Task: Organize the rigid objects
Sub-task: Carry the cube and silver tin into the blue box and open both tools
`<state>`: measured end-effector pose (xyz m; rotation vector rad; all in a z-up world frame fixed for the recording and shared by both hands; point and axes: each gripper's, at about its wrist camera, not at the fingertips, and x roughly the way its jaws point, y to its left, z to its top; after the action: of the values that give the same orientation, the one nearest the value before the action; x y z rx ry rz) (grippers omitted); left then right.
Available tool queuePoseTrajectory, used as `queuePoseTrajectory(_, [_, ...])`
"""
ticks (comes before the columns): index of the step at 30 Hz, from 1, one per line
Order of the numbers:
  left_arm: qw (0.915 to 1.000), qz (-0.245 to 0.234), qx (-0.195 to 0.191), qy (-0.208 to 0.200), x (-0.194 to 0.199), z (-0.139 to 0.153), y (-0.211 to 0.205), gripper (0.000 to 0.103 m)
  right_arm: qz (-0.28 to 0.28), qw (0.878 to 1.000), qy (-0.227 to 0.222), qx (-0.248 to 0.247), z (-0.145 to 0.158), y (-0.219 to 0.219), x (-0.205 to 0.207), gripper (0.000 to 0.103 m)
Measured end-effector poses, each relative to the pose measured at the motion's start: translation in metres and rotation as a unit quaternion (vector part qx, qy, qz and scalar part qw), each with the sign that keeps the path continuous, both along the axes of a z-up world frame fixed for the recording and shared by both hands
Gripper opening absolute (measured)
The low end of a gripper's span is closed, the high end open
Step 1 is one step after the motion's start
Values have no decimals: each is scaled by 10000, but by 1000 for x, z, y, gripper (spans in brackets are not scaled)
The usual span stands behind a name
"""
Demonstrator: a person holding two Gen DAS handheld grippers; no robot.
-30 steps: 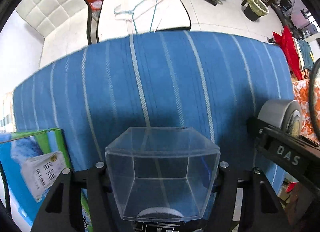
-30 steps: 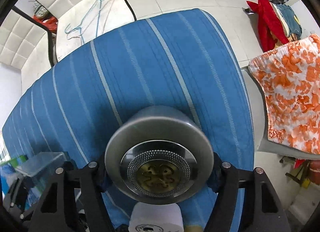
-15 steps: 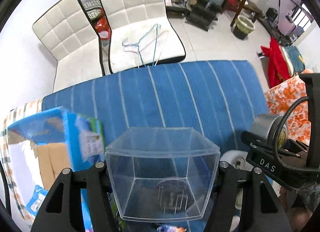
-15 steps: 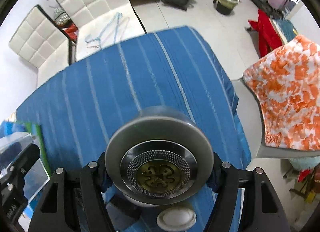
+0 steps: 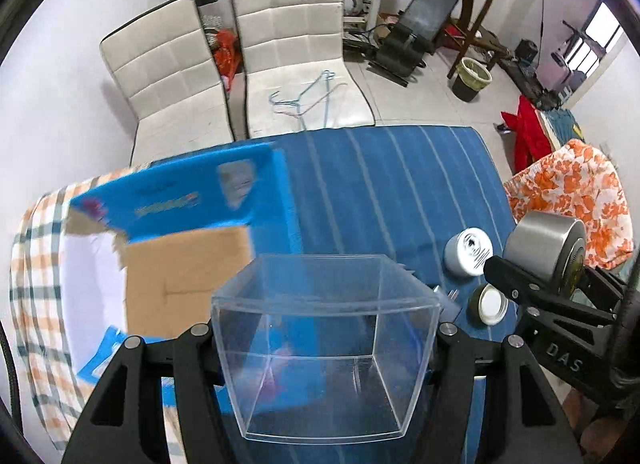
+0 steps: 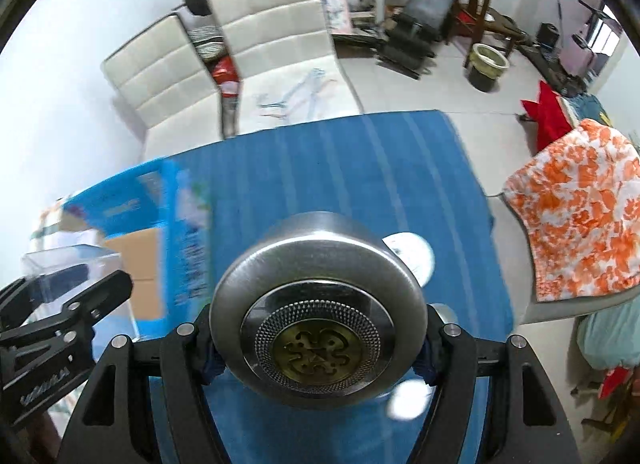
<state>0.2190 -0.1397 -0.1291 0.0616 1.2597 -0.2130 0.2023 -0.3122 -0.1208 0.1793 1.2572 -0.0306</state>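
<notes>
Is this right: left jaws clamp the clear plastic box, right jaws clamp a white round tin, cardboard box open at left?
Not quite. The right gripper is shut on the silver metal tin, not a white one, as the right wrist view shows. The white round tin sits on the blue striped cloth. The clear plastic box and open cardboard box are right.

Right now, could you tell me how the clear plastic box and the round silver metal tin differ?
The clear plastic box is square-sided, see-through and visibly empty; the round silver metal tin is cylindrical, opaque and closed, with an embossed brass-coloured emblem. The left gripper holds the box, the right gripper the tin. Both are clamped above the blue striped cloth.
</notes>
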Motion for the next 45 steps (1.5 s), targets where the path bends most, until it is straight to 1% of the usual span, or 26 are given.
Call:
queuePoseTrajectory(3, [9997,131,-163,141,-2,9,41,62,154,9997,-44,184,13,43,-6,72])
queuePoseTrajectory(5, [9996,245,-128,62,-6,17,64,62,240,9992,-32,311,16,64,-4,72])
queuePoseTrajectory(7, [9993,376,-65,39,1,19,90,62,344,9987,-18,378,16,90,4,73])
queuePoseTrajectory(8, [9989,463,-76,34,5,18,101,62,467,9976,-27,510,15,102,8,73])
queuePoseTrajectory(11, [9982,594,-8,56,17,11,132,62,536,9963,107,670,3,137,27,73])
queuePoseTrajectory(14, [9978,640,17,171,33,-8,156,62,608,9941,401,810,-21,175,53,73])
queuePoseTrajectory(17, [9967,690,-74,431,50,-35,180,62,597,9926,652,835,-49,199,77,73])
queuePoseTrajectory(19, [9952,737,-127,633,61,-57,194,62,518,9911,889,849,-74,213,94,73])
queuePoseTrajectory(22, [9928,790,-245,865,75,-86,209,62,455,9902,1103,732,-107,232,115,73])
queuePoseTrajectory(26, [9905,806,-238,1085,87,-122,220,62,410,9893,1298,531,-143,247,135,73])
queuePoseTrajectory(29, [9893,797,-258,1196,89,-138,222,62,369,9872,1500,392,-169,257,147,73])
queuePoseTrajectory(32, [9885,751,-222,1290,90,-146,220,62,391,9846,1689,204,-184,263,152,73])
queuePoseTrajectory(33, [9883,748,-225,1311,91,-148,220,62,401,9839,1733,185,-187,266,153,73])
queuePoseTrajectory(36, [9856,791,-414,1436,93,-152,225,62,361,9805,1918,225,-192,267,157,73])
queuePoseTrajectory(39, [9840,801,-513,1504,93,-153,226,62,229,9763,2133,268,-196,265,162,75])
queuePoseTrajectory(42, [9824,762,-646,1579,95,-153,225,62,126,9752,2179,370,-189,263,165,93])
queuePoseTrajectory(43, [9817,756,-677,1613,95,-154,225,62,103,9752,2177,384,-184,263,167,97])
queuePoseTrajectory(45, [9809,746,-711,1648,96,-154,223,62,63,9770,2114,282,-175,262,170,97])
